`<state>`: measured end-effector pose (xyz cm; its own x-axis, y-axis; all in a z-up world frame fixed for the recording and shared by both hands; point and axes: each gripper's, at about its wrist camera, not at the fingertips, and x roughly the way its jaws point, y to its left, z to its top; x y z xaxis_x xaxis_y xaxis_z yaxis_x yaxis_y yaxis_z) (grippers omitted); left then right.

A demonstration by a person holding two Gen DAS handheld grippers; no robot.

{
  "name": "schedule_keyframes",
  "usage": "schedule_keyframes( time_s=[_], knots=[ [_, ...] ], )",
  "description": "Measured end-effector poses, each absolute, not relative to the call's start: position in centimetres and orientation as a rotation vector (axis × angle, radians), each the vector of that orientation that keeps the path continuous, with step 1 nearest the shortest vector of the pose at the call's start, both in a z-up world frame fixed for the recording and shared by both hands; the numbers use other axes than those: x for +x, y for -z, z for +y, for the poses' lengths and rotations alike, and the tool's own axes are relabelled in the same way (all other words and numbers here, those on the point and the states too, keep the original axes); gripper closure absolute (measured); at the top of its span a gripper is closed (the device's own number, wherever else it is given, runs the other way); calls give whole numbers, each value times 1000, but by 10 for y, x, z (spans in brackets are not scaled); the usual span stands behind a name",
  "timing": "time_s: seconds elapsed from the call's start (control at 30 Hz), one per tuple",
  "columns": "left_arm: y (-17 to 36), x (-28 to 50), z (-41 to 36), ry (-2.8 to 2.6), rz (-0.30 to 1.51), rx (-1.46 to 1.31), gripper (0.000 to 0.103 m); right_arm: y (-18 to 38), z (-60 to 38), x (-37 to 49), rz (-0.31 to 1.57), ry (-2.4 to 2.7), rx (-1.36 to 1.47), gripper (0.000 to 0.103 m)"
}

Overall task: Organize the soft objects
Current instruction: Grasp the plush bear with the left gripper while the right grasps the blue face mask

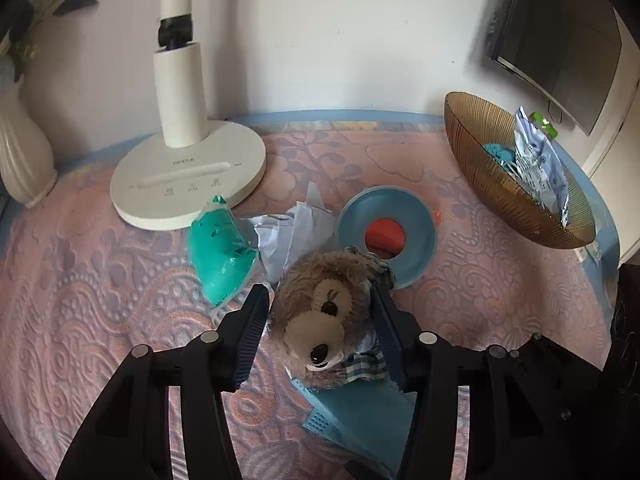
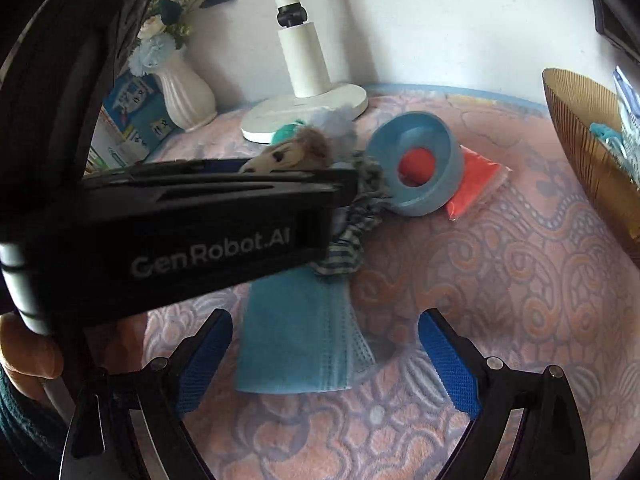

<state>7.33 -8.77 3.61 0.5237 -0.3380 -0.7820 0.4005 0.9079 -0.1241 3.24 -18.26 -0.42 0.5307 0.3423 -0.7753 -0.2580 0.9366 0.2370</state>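
Two black fingers of the left gripper [image 1: 320,316] pinch a plush toy [image 1: 320,316] by its furry brown head at the centre of the left wrist view, ribbed pads pressed into the pile on both sides. The toy's checked cloth body hangs low, partly over a flat blue face mask [image 1: 352,416] whose lower end is hidden behind the right finger. Just above sit a crumpled white tissue [image 1: 280,236], a glossy teal pouch [image 1: 218,252] and a smooth blue ring-shaped dish [image 1: 386,236] with something orange-red showing through its hole. A white lamp base [image 1: 188,176] stands upper left and a ribbed amber glass bowl [image 1: 516,184] upper right, holding a crinkled printed bag and a bit of teal. The embossed pink tablecloth [image 1: 100,280] lies bare at left and lower right; its blue edge runs along the wall.

In the right wrist view the right gripper [image 2: 326,354] stands spread wide, blue-padded fingers on either side of the pleated mask [image 2: 296,340] without touching it. The left gripper's black body [image 2: 180,232] crosses the left half, hiding most of the plush toy [image 2: 296,152]. The dish [image 2: 420,164] lies tilted on an orange packet [image 2: 476,180]. A white fluted vase [image 2: 188,88] with blue flowers is at upper left; the bowl [image 2: 580,140] is cut off at the right edge. Bare cloth fills the right-hand middle.
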Motion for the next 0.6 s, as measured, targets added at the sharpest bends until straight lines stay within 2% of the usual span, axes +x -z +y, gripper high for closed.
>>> schedule_keyframes(
  time_s=[0.03,0.13,0.23,0.37,0.6],
  knots=[
    [-36,73,-82,455,924,43,59,4,-180,32,942,-355,80,13],
    [-40,66,-66,505,910,-25,59,5,-169,28,926,-344,13,46],
    [-45,53,-54,515,893,-50,59,4,-164,22,906,-359,-32,64],
    [-52,34,-33,535,858,-103,61,5,-166,13,900,-332,-65,71],
    [-55,-5,2,553,842,-134,61,-10,-213,-27,865,-144,-132,72]
  ],
)
